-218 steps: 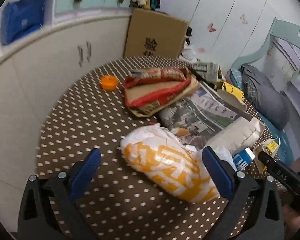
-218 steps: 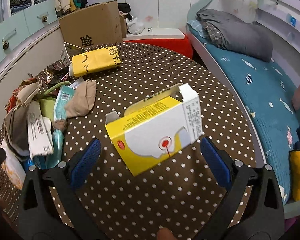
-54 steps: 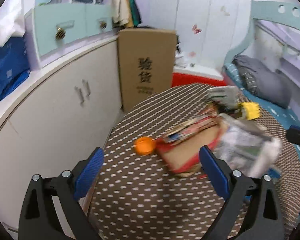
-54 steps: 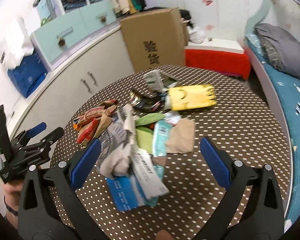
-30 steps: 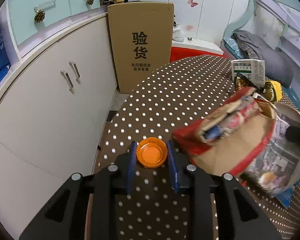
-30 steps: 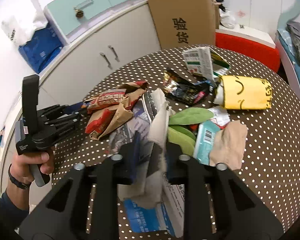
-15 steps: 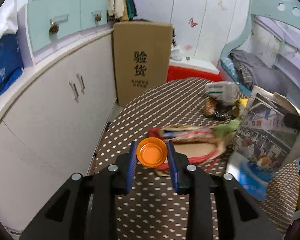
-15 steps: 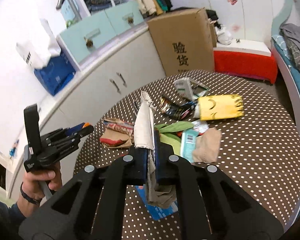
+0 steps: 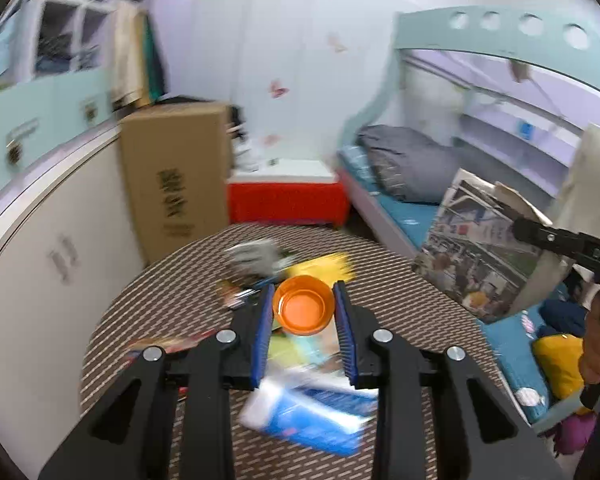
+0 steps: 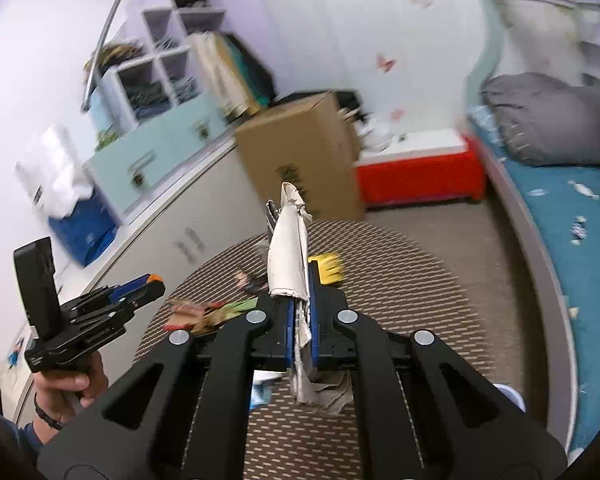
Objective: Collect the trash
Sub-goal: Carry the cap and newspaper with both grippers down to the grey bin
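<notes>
A tall brown cardboard box with black printed characters is standing against the white cabinet, a red storage box sitting right beside it. A grey blanket is lying bunched up on the teal-sheeted bed, and butterfly stickers are dotting the white wall.

White cupboards on my left, a cardboard box beside them, bed on my right.
</notes>
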Demonstrator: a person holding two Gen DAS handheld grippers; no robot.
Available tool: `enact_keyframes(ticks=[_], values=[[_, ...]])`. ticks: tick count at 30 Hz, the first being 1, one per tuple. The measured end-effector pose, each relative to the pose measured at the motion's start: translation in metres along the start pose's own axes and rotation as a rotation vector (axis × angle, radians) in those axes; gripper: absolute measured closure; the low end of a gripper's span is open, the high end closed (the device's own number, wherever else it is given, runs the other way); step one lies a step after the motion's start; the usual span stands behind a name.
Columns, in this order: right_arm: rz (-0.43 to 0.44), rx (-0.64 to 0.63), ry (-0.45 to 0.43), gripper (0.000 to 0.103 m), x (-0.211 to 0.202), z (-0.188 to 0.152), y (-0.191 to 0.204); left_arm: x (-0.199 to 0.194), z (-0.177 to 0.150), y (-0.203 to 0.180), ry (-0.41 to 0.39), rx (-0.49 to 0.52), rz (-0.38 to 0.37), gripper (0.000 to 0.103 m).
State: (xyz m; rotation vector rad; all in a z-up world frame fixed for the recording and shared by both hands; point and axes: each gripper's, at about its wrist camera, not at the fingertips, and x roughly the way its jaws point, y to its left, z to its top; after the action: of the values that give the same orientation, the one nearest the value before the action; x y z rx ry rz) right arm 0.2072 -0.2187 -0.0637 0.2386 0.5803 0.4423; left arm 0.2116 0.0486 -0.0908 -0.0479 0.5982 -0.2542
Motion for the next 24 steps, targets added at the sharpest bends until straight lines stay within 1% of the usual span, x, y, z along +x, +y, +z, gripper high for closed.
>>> enact_keyframes(ticks=[2, 7, 8, 12, 15, 18, 19, 20, 21, 24], values=[[-0.033, 0.02, -0.029, 0.097, -0.016, 0.004, -0.017, 0.005, 0.007, -0.026, -0.006, 0.034, -0.043, 0.074], [-0.159, 0.088, -0.106, 0.097, -0.068, 0.005, -0.071, 0.027, 0.024, -0.103, -0.003, 0.114, -0.185, 0.074], [-0.183, 0.101, -0.115, 0.097, -0.077, 0.004, -0.08, 0.031, 0.024, -0.114, 0.004, 0.124, -0.206, 0.074], [-0.286, 0.165, -0.137, 0.097, -0.104, -0.006, -0.123, 0.058, 0.023, -0.175, 0.059, 0.169, -0.318, 0.074], [-0.357, 0.226, -0.127, 0.097, -0.114, -0.021, -0.156, 0.075, 0.016, -0.21, 0.099, 0.202, -0.374, 0.074], [-0.412, 0.289, -0.098, 0.097, -0.116, -0.039, -0.189, 0.098, 0.006, -0.248, 0.158, 0.245, -0.424, 0.074], [-0.425, 0.311, -0.085, 0.097, -0.115, -0.046, -0.199, 0.109, 0.0, -0.264, 0.189, 0.262, -0.443, 0.074], [-0.432, 0.327, -0.075, 0.097, -0.113, -0.052, -0.206, 0.114, -0.004, -0.272, 0.205, 0.274, -0.449, 0.074], [-0.442, 0.353, -0.058, 0.097, -0.11, -0.06, -0.217, 0.126, -0.012, -0.286, 0.237, 0.296, -0.456, 0.074], [-0.46, 0.424, -0.005, 0.097, -0.094, -0.084, -0.243, 0.152, -0.033, -0.309, 0.327, 0.321, -0.467, 0.074]])
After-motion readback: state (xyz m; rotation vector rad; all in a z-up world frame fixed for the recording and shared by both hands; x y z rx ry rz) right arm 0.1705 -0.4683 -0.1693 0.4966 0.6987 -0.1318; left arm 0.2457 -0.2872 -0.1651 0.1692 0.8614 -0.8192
